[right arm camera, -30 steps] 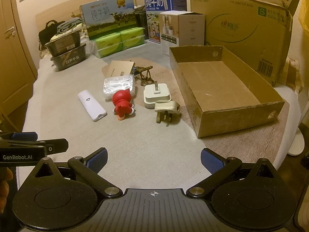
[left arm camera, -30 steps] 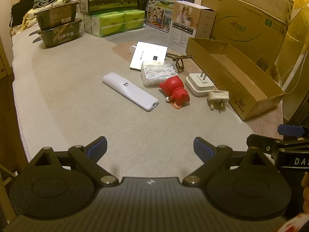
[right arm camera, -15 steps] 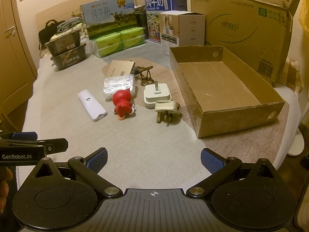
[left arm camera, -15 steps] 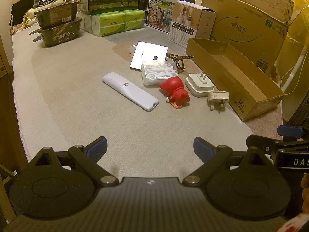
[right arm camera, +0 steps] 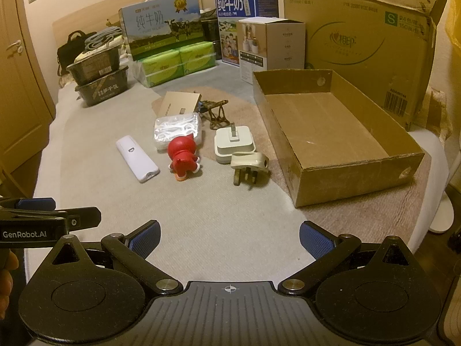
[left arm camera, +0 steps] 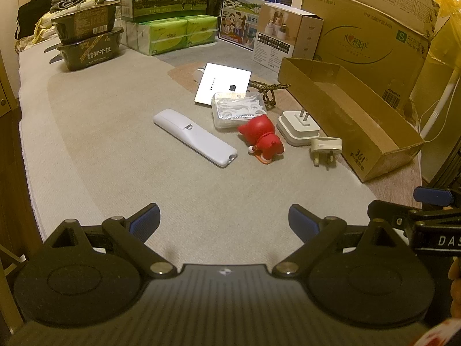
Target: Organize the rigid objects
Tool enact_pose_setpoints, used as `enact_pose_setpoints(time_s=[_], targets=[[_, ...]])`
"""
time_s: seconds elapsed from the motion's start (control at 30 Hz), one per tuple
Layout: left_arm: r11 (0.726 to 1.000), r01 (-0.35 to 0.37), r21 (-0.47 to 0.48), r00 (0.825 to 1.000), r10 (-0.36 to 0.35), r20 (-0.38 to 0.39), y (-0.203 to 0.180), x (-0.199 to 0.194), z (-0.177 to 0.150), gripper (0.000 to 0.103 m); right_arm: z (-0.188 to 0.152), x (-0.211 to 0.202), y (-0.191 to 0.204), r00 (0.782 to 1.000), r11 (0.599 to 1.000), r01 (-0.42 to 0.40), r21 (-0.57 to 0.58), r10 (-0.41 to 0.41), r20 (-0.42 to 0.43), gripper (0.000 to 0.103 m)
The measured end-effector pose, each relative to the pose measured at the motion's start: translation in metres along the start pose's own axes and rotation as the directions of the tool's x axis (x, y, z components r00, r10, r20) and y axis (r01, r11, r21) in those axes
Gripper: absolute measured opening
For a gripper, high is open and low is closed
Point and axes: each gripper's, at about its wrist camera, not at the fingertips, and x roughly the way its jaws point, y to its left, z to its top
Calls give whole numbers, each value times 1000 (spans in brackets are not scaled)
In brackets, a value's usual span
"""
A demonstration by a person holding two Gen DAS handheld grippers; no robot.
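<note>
both claws hang spread wide with nothing between their blue pads: the left claw [left arm camera: 224, 219] and the right claw [right arm camera: 229, 236], side by side over the near edge of the grey bed cover [right arm camera: 201, 216]. the left claw's side reads "genrobot.ai" in the right view; the right one shows "das" in the left view. ahead of the right claw lie a white remote [right arm camera: 137, 158], a clear box of floss picks [right arm camera: 177, 127], a red toy figure [right arm camera: 183, 156], a white flat charger [right arm camera: 234, 144] and a cream three-pin plug [right arm camera: 249, 165], close together. ahead and to its right sits the open cardboard tray [right arm camera: 340, 178], marked "361°" in the left view. far behind, milk cartons read "纯牛奶" and "pure milk" [right arm camera: 161, 26].
</note>
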Motion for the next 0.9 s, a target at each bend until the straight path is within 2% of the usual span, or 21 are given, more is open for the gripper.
enact_pose_setpoints(time_s=[0.77, 0.9], targets=[[1000, -22, -13, 1000, 22, 2, 20, 10, 15, 95, 10, 17, 4, 1000, 1000, 8, 4, -8, 21, 102], [1000, -25, -14, 1000, 25, 4, 25, 17, 19, 94, 12, 27, 2, 1000, 1000, 12, 10, -12, 24, 98]])
